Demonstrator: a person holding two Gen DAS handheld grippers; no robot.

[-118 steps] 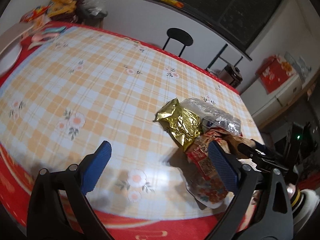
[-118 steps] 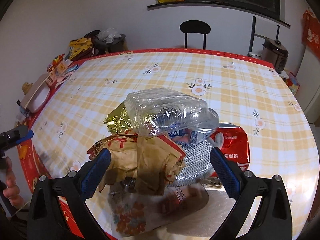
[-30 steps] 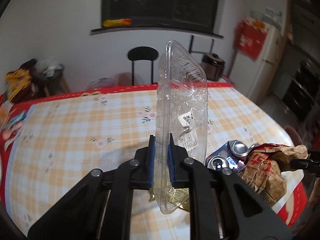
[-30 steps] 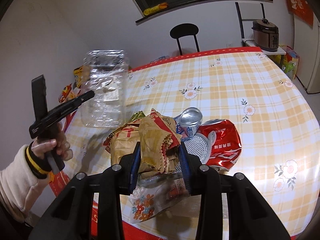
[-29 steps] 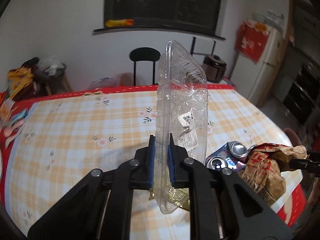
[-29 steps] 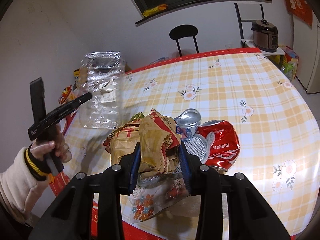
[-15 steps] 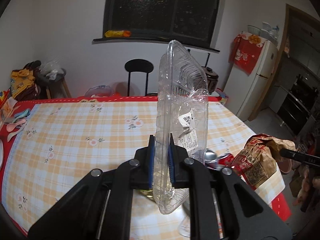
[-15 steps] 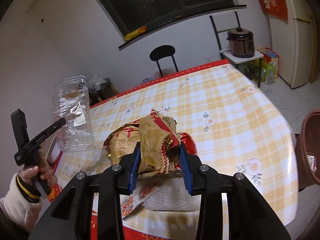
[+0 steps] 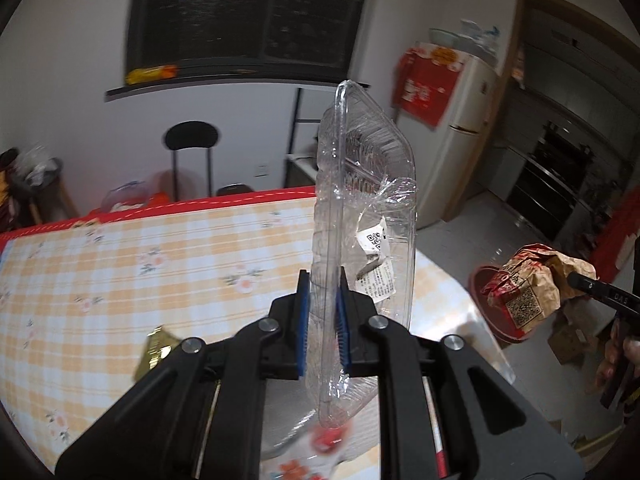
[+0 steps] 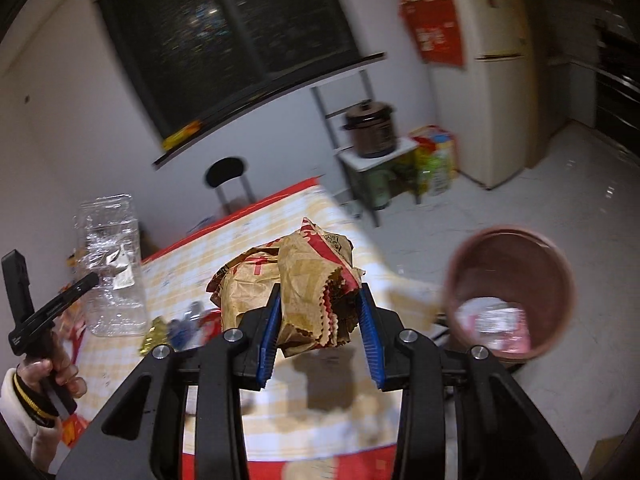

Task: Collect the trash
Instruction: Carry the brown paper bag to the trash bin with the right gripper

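I have swung off the checked table [image 10: 360, 420]: my right gripper [image 10: 318, 334] pinches the crumpled brown paper bag [image 10: 288, 280] near the round red bin [image 10: 508, 292], left gripper [image 9: 322, 328] clamping the clear plastic clamshell [image 9: 360, 208] aloft; dropping seems next.

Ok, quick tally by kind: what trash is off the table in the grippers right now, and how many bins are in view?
Clear plastic clamshell container, in the left gripper: 1
Crumpled brown paper bag, in the right gripper: 1
Reddish-brown trash bin on the floor: 1
Total: 3 things, 2 of them held trash.
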